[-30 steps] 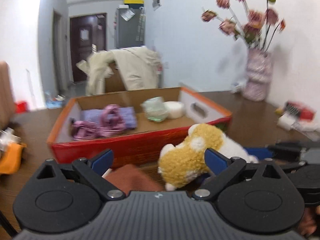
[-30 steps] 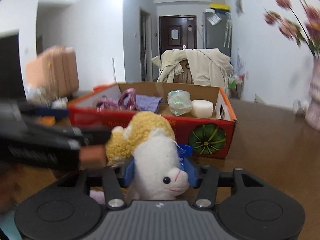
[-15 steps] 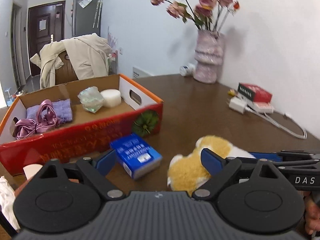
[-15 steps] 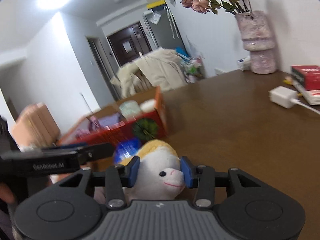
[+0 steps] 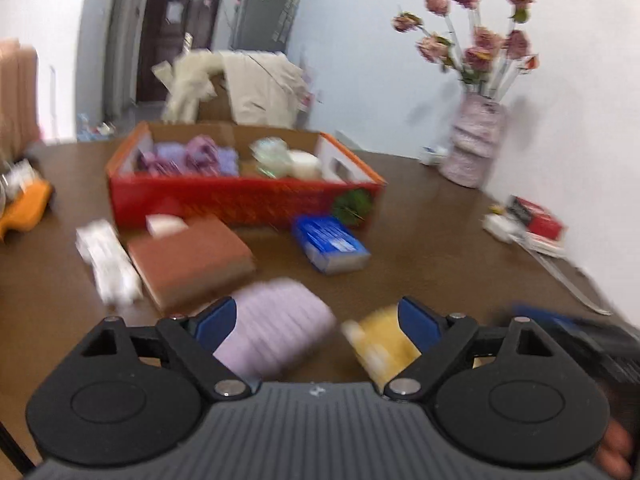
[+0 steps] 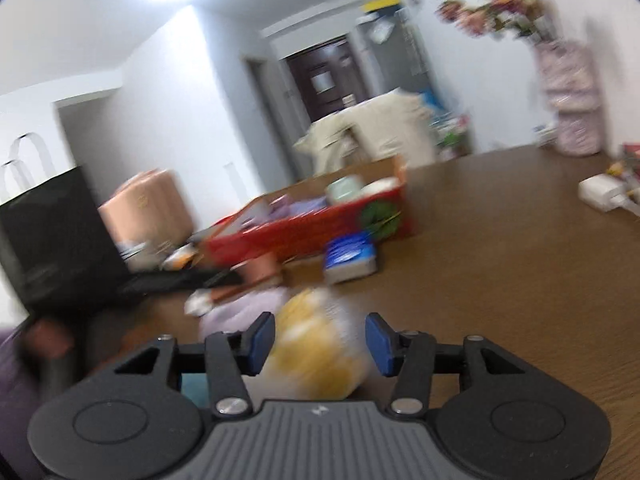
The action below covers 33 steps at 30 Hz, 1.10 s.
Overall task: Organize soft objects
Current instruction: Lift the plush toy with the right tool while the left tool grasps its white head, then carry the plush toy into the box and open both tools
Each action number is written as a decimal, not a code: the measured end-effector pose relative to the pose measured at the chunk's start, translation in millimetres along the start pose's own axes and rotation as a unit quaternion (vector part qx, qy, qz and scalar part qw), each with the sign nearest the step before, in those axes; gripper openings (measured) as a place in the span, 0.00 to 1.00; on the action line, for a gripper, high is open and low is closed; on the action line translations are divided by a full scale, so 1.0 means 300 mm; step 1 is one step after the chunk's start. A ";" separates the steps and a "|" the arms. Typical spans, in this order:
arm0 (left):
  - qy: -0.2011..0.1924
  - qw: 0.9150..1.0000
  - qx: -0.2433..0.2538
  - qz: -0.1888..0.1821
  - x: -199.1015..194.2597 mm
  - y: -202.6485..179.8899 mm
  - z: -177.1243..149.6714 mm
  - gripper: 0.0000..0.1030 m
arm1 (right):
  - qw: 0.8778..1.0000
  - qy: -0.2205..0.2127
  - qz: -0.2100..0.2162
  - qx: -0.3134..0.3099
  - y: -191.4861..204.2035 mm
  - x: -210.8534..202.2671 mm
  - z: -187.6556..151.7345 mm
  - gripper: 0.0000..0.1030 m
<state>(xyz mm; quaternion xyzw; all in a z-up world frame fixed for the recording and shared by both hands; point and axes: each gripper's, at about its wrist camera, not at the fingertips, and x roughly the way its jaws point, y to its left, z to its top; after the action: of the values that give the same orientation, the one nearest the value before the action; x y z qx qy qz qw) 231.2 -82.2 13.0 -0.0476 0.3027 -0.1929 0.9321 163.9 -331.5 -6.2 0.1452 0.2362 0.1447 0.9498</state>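
Sweeping from the left of the dark wooden table (image 5: pixel 440 248), the left wrist view showed a white crumpled packet (image 5: pixel 106 260), a flat brick-red sponge block (image 5: pixel 192 260), a blue rectangular tissue pack (image 5: pixel 330 244) and, behind them, the red cardboard box (image 5: pixel 240 200) with purple cloth and pale items inside. The left gripper (image 5: pixel 316 316) stood wide apart and empty over a lilac ribbed knit piece (image 5: pixel 276 332). Half a second before, the right gripper (image 6: pixel 320 338) had pinched the yellow-and-white plush toy (image 6: pixel 320 352); now its blue pads (image 6: pixel 378 344) stood clear, so I judged it released. Blur hid contact. The toy lay on the table, well short of the box, so sorting remained undone.
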 end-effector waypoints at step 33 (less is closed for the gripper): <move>0.054 0.993 -0.043 -0.100 0.078 -0.090 -0.109 0.51 | 0.995 0.055 -0.013 0.079 -0.094 0.074 -0.048 0.39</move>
<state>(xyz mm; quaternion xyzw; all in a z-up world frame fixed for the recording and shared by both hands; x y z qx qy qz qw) 220.6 -115.2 -20.7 -0.1074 0.3546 -0.2740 0.8875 181.5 -346.7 -37.0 0.2087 0.3010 0.1210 0.9226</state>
